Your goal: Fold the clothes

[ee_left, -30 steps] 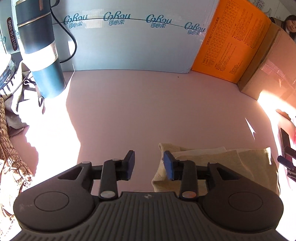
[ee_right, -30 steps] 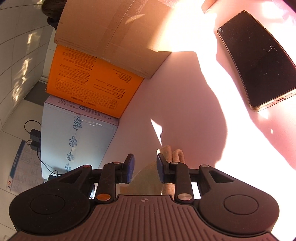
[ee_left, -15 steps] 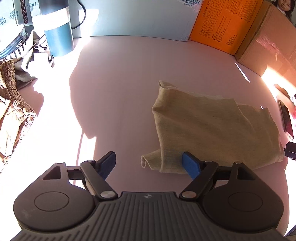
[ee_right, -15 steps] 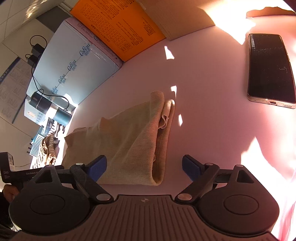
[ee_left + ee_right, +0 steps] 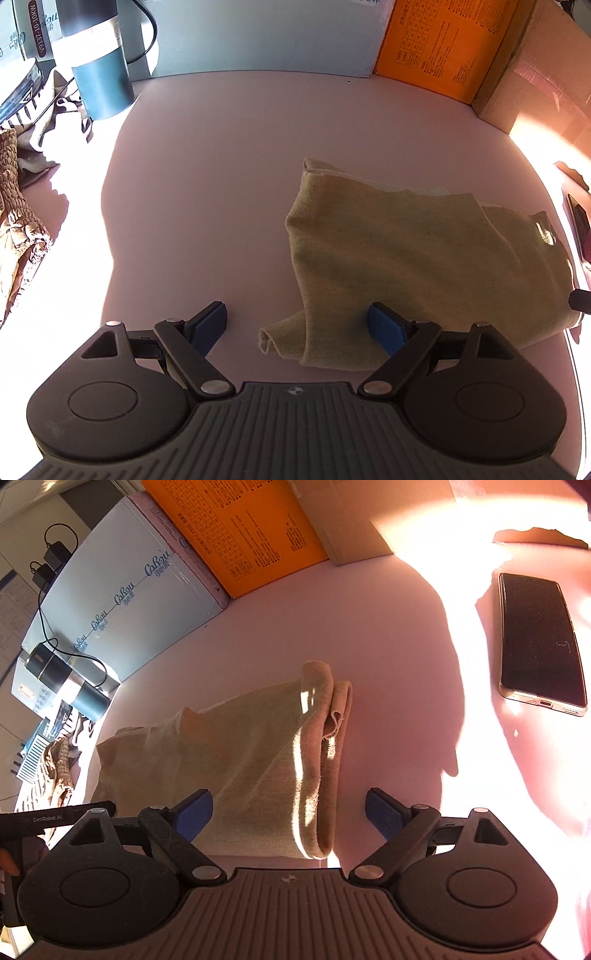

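now both jaws have just opened wide, cloth (image 5: 424, 258) released; left gripper (image 5: 297, 325) and right gripper (image 5: 288, 812) straddle its edges. it lies folded, probably double, left of phone (image 5: 539, 642).

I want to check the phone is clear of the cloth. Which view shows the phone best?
The right wrist view: the whole phone lies face up in sun, apart from the folded beige cloth. The left wrist view catches only a dark sliver of it at the right edge.
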`<action>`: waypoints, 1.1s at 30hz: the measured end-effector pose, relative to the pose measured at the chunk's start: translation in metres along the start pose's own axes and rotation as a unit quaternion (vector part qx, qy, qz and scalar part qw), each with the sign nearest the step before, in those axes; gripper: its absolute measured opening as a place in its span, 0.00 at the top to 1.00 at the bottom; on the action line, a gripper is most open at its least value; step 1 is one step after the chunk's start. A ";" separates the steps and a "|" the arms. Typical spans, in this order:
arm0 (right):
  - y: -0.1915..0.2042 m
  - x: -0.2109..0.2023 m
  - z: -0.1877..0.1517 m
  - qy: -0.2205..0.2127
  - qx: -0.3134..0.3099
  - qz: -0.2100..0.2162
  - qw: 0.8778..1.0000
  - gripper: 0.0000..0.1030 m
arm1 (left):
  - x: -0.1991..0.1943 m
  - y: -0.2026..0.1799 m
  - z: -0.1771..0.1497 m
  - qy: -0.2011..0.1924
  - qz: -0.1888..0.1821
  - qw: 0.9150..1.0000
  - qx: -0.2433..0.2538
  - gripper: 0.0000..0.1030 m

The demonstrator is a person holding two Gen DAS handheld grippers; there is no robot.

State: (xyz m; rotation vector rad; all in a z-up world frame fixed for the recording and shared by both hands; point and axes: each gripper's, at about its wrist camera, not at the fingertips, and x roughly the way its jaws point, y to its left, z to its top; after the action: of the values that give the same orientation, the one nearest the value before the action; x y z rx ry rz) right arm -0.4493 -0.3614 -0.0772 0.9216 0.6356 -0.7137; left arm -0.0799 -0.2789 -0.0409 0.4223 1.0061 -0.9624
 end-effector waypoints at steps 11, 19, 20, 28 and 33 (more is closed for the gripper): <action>0.007 -0.002 -0.009 -0.003 0.032 -0.027 0.999 0.12 | 0.004 0.009 0.008 0.007 -0.025 0.999 0.021 0.20; -0.002 0.005 0.004 -0.015 -0.021 -0.017 1.000 0.12 | 0.005 0.008 0.011 0.001 -0.015 1.000 -0.015 0.19; -0.004 0.007 0.008 -0.017 -0.032 -0.013 0.999 0.11 | 0.005 0.008 0.012 -0.001 -0.014 1.000 -0.022 0.19; -0.020 0.029 0.043 -0.018 -0.117 0.020 0.993 0.02 | 0.012 -0.001 0.016 -0.009 0.001 0.999 -0.034 0.18; -0.024 0.042 0.057 -0.030 -0.150 0.064 0.986 0.00 | 0.021 -0.010 0.023 -0.024 0.006 1.000 0.003 0.17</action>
State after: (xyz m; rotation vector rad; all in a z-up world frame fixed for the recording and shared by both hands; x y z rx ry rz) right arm -0.4324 -0.4320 -0.0944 0.6527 0.6059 -0.5116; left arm -0.0722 -0.3108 -0.0462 0.4095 0.9569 -0.9608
